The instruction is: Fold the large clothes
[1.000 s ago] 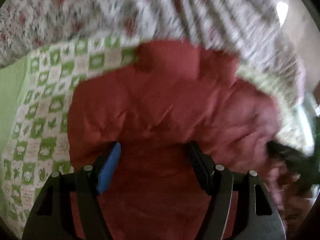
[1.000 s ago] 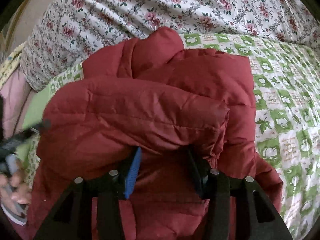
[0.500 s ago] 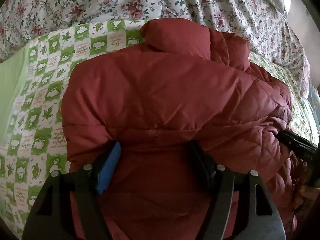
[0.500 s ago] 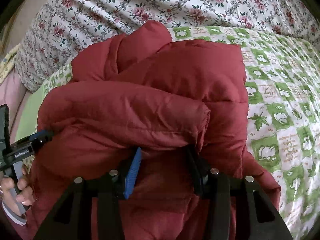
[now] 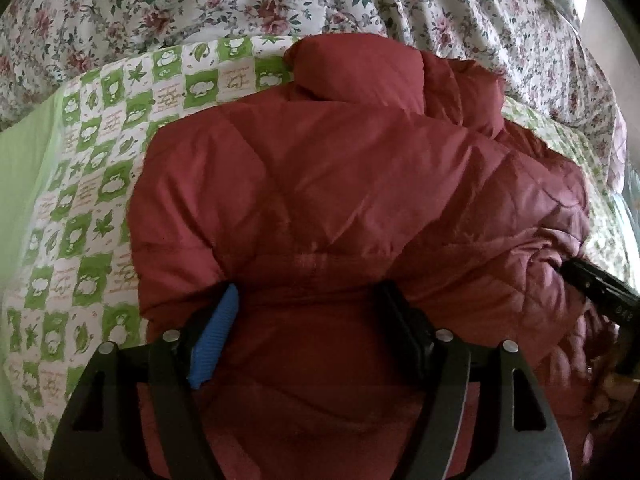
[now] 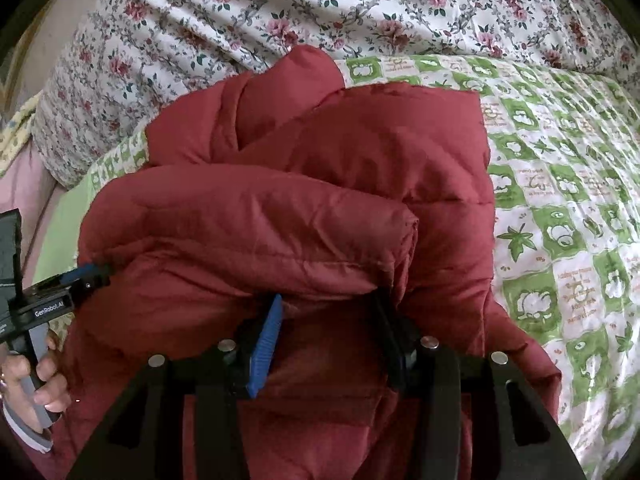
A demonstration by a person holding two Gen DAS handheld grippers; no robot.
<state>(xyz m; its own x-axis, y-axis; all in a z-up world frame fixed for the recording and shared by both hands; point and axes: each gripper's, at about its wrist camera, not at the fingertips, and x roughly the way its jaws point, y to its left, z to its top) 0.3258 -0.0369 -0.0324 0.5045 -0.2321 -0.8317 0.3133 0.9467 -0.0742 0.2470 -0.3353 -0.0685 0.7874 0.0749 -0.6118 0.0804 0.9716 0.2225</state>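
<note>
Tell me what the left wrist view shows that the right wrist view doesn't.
Only the left wrist view shows the right gripper reaching into the jacket's quilted lining at the far right. Only the right wrist view shows the bare hand holding the left gripper, and a folded sleeve lying across the top. Both show the red puffer jacket on the green checked sheet, backed by the floral bedding.
</note>
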